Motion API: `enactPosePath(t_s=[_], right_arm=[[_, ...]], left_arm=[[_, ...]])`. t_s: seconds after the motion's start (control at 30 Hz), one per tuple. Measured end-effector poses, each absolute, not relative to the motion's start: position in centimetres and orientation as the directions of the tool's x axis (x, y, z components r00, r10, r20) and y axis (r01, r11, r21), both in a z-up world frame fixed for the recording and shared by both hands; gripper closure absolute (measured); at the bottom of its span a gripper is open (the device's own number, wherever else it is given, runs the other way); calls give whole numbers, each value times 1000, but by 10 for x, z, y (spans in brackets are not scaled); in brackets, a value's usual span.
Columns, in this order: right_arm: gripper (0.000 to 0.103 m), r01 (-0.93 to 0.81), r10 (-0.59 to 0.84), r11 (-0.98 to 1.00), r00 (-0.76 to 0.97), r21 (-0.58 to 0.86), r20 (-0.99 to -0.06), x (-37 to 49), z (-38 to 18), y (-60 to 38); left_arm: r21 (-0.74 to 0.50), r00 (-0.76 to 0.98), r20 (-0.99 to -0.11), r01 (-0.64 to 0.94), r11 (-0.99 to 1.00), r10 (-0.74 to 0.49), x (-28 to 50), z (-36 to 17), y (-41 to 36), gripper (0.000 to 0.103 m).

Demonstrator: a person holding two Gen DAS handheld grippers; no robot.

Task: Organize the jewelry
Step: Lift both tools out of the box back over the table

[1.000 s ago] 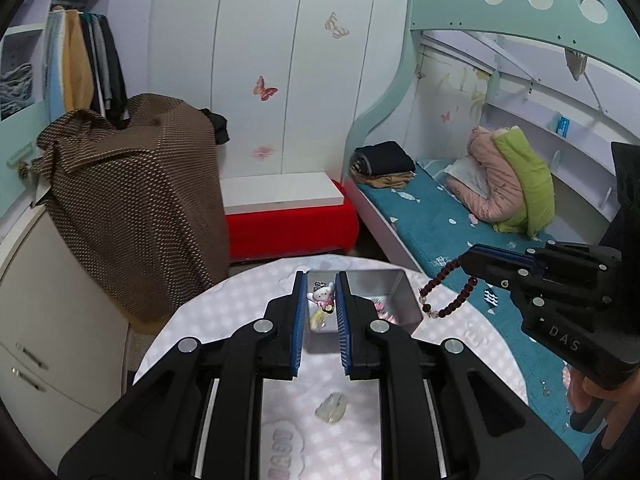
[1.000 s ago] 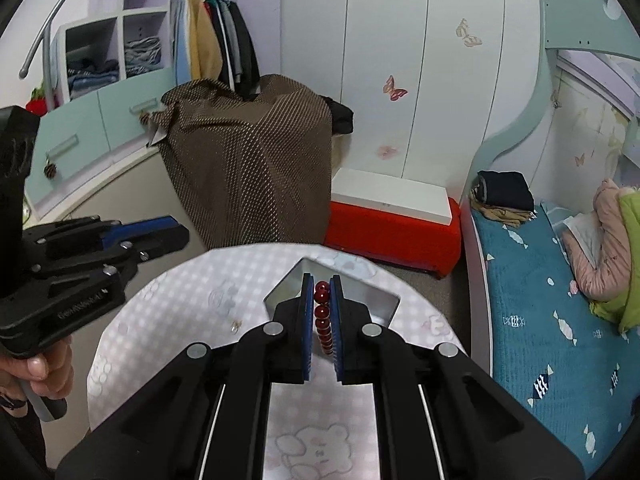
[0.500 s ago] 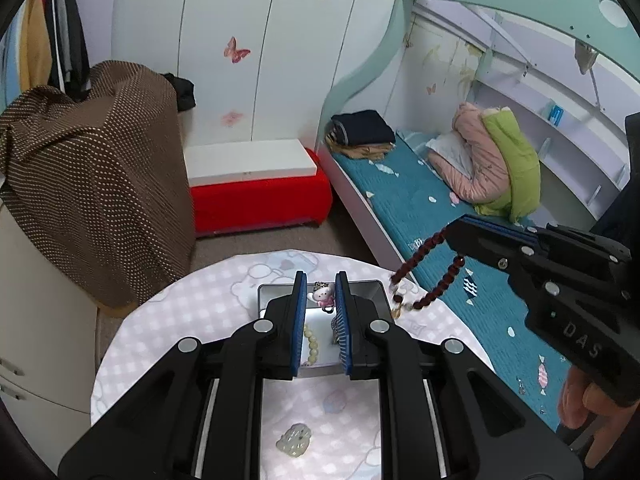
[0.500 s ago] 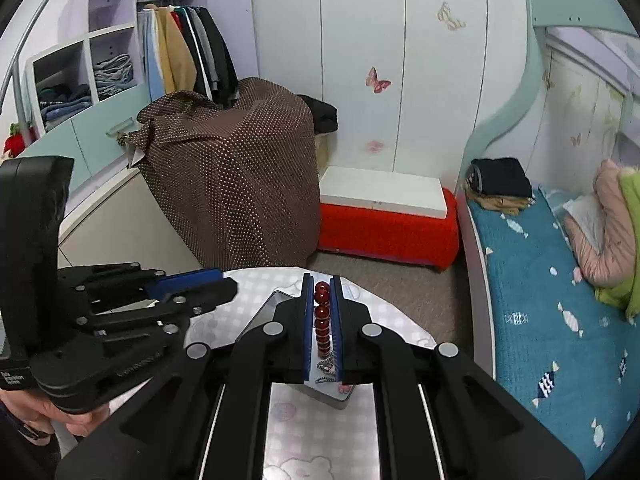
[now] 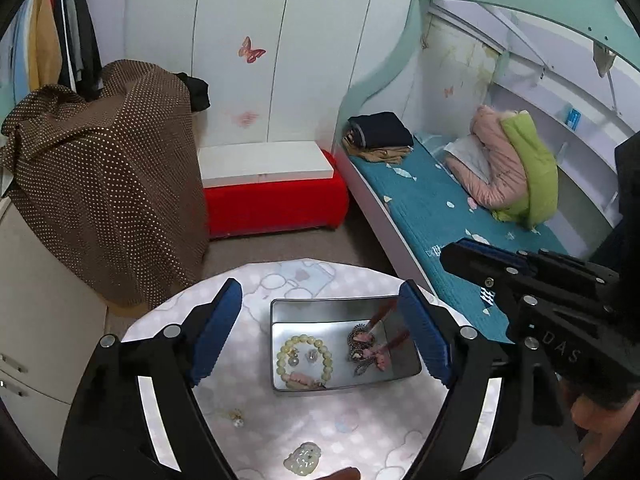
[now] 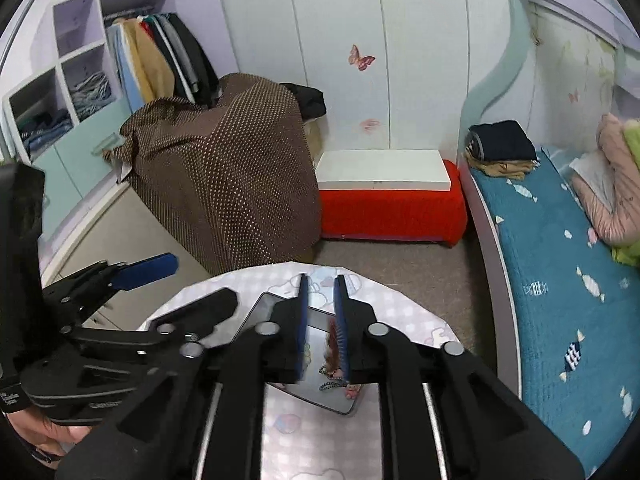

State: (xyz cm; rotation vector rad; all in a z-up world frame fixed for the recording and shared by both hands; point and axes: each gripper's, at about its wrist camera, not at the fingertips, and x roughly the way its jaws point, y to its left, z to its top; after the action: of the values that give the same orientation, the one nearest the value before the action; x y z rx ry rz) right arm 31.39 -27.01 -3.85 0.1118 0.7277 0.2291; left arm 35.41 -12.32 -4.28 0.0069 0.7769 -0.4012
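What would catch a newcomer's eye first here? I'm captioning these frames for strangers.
Probably the shiny rectangular metal tin on the round pastel-checked table, holding a pale yellow bead bracelet and a tangle of pink charms. Around it stand the wide blue-padded left gripper, jaws opening, and behind, a bright red bench.

Red bead string (image 6: 331,346) motion-blurred; metal tray (image 6: 256,312) mostly hidden behind right tool (image 6: 320,328); left tool fingertip unseen.

My left gripper (image 5: 320,334) angles downward, its jaws opening wide with nothing pressed between the pads; beside it, my right gripper (image 6: 321,332) tilts down too, jaws parting, both hand-held.
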Motion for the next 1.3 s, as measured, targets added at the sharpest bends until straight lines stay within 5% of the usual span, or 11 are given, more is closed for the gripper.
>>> enactPosePath(t_s=[0.03,0.1,0.2,0.63,1.3], right_arm=[[69,-156,237,971,728,181,-643,312,-38,-272],[38,-131,223,973,740,189,-634,310,-36,-276],[7,-98,204,974,766,203,-610,302,-35,-287],[7,-98,194,975,809,199,-554,258,-20,-279],[7,-140,179,982,900,124,-397,152,0,-239]], left_arm=[[-139,648,-680,347,928,-344,352,-42,-121,16],[-122,670,-669,328,937,-322,348,-38,-115,13],[-111,701,-646,306,946,-302,336,-31,-102,10],[-20,802,-559,239,971,-208,273,-13,-70,6],[-41,904,-406,127,991,-133,157,15,-18,5]])
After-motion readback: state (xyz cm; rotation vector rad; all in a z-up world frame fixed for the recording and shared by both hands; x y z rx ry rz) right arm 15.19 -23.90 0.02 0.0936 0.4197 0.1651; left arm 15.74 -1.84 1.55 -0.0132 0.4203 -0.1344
